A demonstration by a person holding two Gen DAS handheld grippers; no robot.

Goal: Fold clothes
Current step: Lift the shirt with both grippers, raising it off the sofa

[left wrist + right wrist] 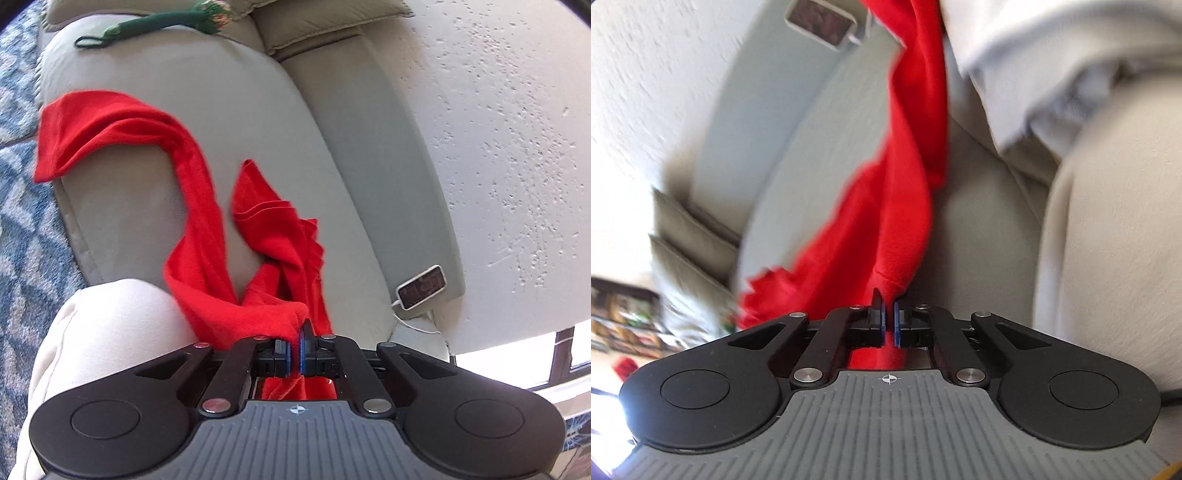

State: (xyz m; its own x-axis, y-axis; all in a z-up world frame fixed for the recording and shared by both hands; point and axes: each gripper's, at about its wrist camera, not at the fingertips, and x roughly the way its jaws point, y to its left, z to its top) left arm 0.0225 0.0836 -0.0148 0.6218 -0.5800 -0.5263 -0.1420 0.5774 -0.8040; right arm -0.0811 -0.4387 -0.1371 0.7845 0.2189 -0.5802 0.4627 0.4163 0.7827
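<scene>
A red garment (pixel 199 206) hangs twisted over a grey sofa seat cushion (pixel 177 103). My left gripper (pixel 295 347) is shut on a bunched edge of it, and the cloth trails away to the upper left, with a hemmed sleeve (pixel 266 210) beside it. In the right wrist view my right gripper (pixel 889 314) is shut on another part of the same red garment (pixel 901 206), which stretches upward in a twisted band. The view is motion-blurred.
A small dark device on a white cable (pixel 423 286) lies at the sofa's back edge by the textured white wall (pixel 498 147). A green knitted item (pixel 155 22) lies at the far end. My knee in beige trousers (pixel 110 332) is close. A blue patterned rug (pixel 26 221) is left.
</scene>
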